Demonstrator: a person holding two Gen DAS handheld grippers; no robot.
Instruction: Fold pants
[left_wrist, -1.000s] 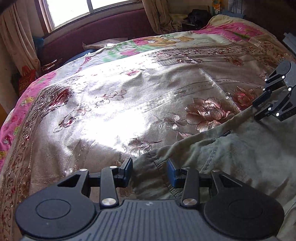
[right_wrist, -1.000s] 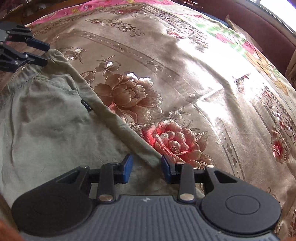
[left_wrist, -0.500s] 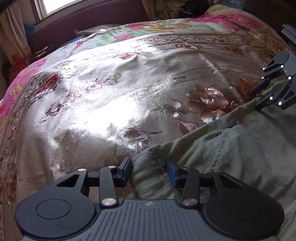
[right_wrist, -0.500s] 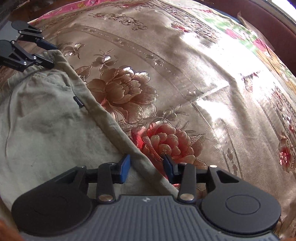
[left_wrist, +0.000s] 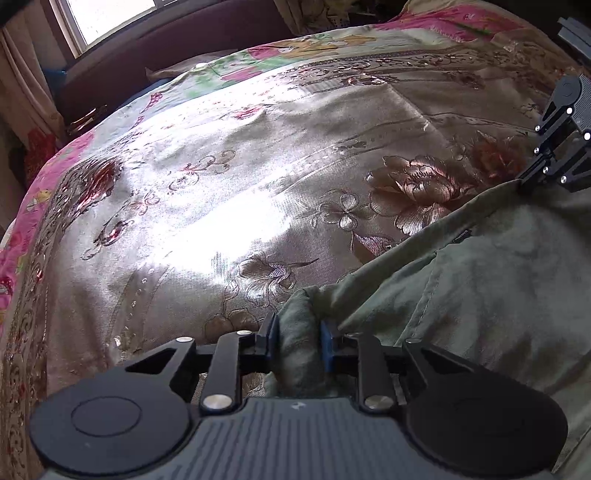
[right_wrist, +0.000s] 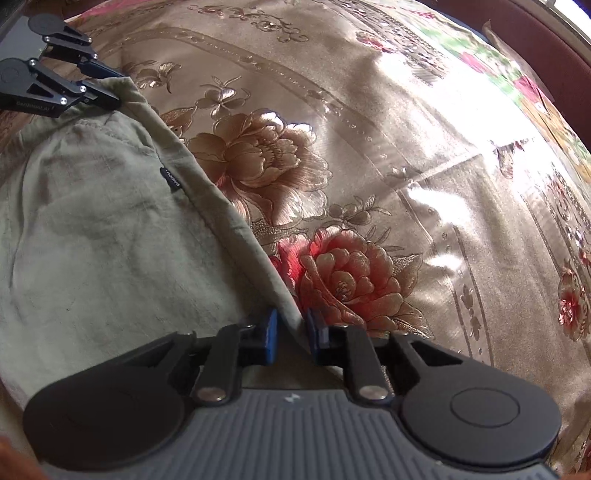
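Olive-green pants (left_wrist: 480, 295) lie on a shiny floral bedspread (left_wrist: 221, 177), waistband edge toward the bed's middle. My left gripper (left_wrist: 297, 334) is closing its jaws, and a bunched corner of the waistband is pressed between the blue pads. My right gripper (right_wrist: 291, 328) is shut on the waistband edge of the pants (right_wrist: 92, 229) further along. Each gripper shows in the other's view: the right gripper (left_wrist: 530, 182) at the cloth's far edge, the left gripper (right_wrist: 114, 92) at the top-left corner. A small dark label (right_wrist: 170, 180) sits below the waistband.
A dark maroon headboard (left_wrist: 155, 62) and a bright window (left_wrist: 110, 18) stand beyond the bed. A curtain (left_wrist: 26, 96) hangs at the left. The bedspread (right_wrist: 424, 155) spreads wide ahead of both grippers, pink-bordered at its edges.
Both grippers have shut on the waistband: the left pads now squeeze a bunched corner, the right pads pinch the edge. Neither hand has shifted much.
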